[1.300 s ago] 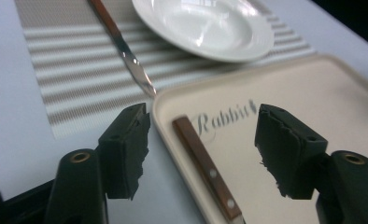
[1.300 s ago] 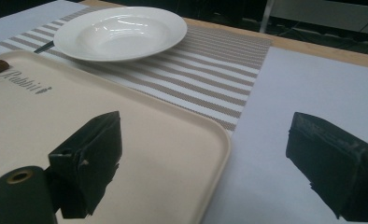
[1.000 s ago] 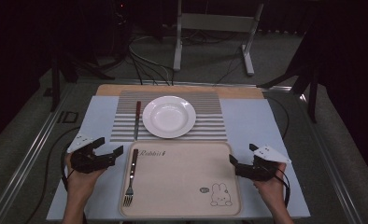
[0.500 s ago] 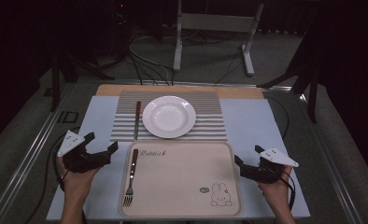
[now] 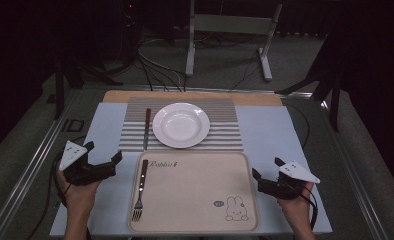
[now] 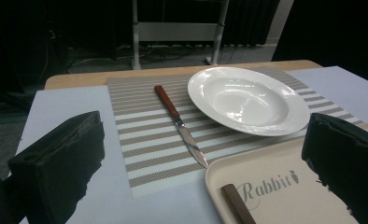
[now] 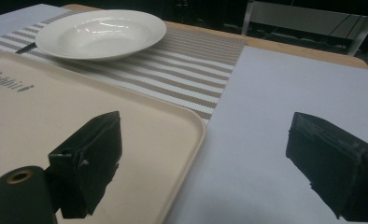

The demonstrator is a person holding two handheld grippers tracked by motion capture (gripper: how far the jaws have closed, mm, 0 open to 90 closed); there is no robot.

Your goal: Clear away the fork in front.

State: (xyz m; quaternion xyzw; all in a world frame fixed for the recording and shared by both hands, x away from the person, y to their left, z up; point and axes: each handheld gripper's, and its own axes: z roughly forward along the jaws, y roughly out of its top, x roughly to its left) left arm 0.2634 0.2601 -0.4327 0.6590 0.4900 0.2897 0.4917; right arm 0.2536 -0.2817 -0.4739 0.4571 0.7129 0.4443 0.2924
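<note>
A white deep plate (image 5: pixel 181 125) sits on a striped placemat (image 5: pixel 225 137). A knife with a reddish handle (image 5: pixel 146 129) lies just left of the plate. Nearer me is a beige tray (image 5: pixel 200 200) marked "Rabbit", and a brown-handled fork (image 5: pixel 140 190) lies along its left side. My left gripper (image 5: pixel 103 153) hovers left of the tray, open and holding nothing. In its own view the knife (image 6: pixel 180 123), the plate (image 6: pixel 247 100) and the fork's handle end (image 6: pixel 238 203) lie ahead. My right gripper (image 5: pixel 266 168) is at the tray's right edge (image 7: pixel 191 140), open with nothing between its fingers.
A pale cloth (image 5: pixel 270 130) covers the table, whose wooden far edge (image 5: pixel 195 95) shows behind the placemat. Metal rails (image 5: pixel 35 165) run along both sides. Beyond the table are cables and a stand's legs (image 5: pixel 225 45) on a dark floor.
Both hands have drawn slightly outward from the tray, the left gripper to the left and the right gripper to the right. The tableware has not moved.
</note>
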